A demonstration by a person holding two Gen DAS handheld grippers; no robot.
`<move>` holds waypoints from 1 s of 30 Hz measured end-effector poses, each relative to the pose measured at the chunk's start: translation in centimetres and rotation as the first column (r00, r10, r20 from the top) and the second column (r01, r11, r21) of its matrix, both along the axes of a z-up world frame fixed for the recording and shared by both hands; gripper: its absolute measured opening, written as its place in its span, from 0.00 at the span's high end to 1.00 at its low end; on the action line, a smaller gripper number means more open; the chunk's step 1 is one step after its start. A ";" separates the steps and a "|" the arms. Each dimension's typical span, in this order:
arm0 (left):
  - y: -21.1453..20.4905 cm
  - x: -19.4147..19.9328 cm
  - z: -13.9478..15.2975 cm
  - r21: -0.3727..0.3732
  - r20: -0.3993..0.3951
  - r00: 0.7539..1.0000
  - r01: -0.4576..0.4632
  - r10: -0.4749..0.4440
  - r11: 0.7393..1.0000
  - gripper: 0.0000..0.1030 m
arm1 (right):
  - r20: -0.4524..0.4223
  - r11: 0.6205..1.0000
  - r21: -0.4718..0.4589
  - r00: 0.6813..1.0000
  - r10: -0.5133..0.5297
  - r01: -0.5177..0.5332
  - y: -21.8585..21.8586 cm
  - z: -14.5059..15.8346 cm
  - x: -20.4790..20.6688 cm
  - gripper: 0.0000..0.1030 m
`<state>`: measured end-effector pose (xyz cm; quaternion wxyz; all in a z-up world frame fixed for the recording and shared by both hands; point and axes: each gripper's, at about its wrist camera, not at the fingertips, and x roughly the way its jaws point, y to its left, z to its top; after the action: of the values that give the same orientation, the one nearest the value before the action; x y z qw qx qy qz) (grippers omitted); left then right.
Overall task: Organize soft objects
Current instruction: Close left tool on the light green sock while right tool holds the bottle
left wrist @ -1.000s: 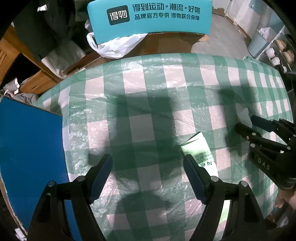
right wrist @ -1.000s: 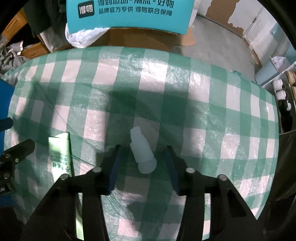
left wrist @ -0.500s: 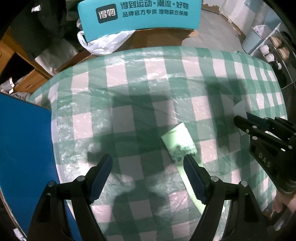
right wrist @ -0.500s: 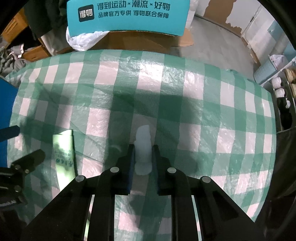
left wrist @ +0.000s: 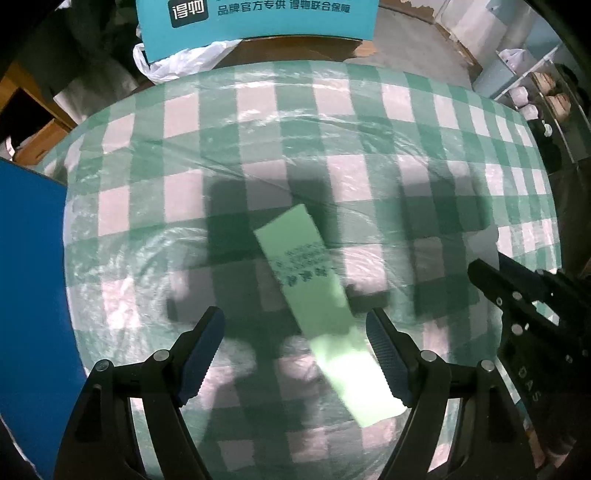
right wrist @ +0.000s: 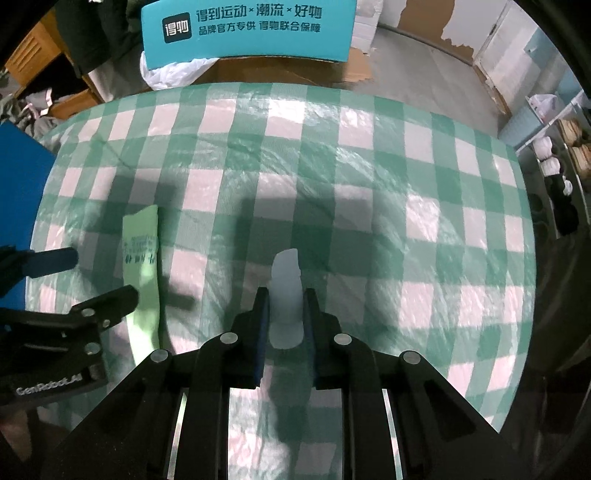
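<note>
The right gripper (right wrist: 284,325) is squeezed tight on a small white soft bottle (right wrist: 285,291). Its jaws have just closed in on it. The bottle sticks out past the tips, and its narrow end points toward the far side of the table (right wrist: 424,173).

The left gripper (left wrist: 295,354) points down with its jaws wide apart, and nothing is held in them. Under it lies a pale green soft pack (left wrist: 317,306) with dark print on it. The pack lies flat on the green and white checked cloth, slanting from far left to near right. Its near end sits close to the right finger (left wrist: 386,354); I cannot tell if they touch.

In the right wrist view the green pack is to the left of the white bottle, well apart from it.

A flat blue board (left wrist: 29,295) sits at the left edge of the table. Past the far edge stands a teal box (right wrist: 247,29) with white writing. A crumpled white plastic bag (right wrist: 173,74) lies just below it; I cannot see inside either one.
</note>
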<state>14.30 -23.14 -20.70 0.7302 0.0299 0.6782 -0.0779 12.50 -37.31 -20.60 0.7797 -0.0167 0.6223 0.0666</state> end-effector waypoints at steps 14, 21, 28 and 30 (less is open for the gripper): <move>-2.9 -1.6 -2.6 0.024 -0.019 1.000 0.007 -0.006 1.000 0.22 | 0.015 0.998 0.036 0.999 -0.052 0.051 -2.6 0.9 -1.8 0.85; -3.0 -2.3 -2.9 0.018 0.005 1.000 -0.009 0.008 1.000 0.35 | 0.024 0.997 0.051 0.998 -0.062 0.061 -3.0 1.3 -2.0 0.85; -1.5 -2.4 -2.9 -0.003 0.004 1.000 -0.009 0.009 1.000 0.82 | 0.033 0.996 0.066 0.998 -0.060 0.057 -2.9 1.8 -2.4 0.85; -1.2 -2.4 -3.0 -0.023 -0.008 1.000 -0.009 0.009 1.000 0.92 | 0.035 0.996 0.068 0.998 -0.058 0.056 -2.9 2.0 -2.5 0.85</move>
<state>11.93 -24.32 -23.70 0.7280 0.0181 0.6803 -0.0826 10.04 -40.16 -18.60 0.7928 0.0259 0.6055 0.0646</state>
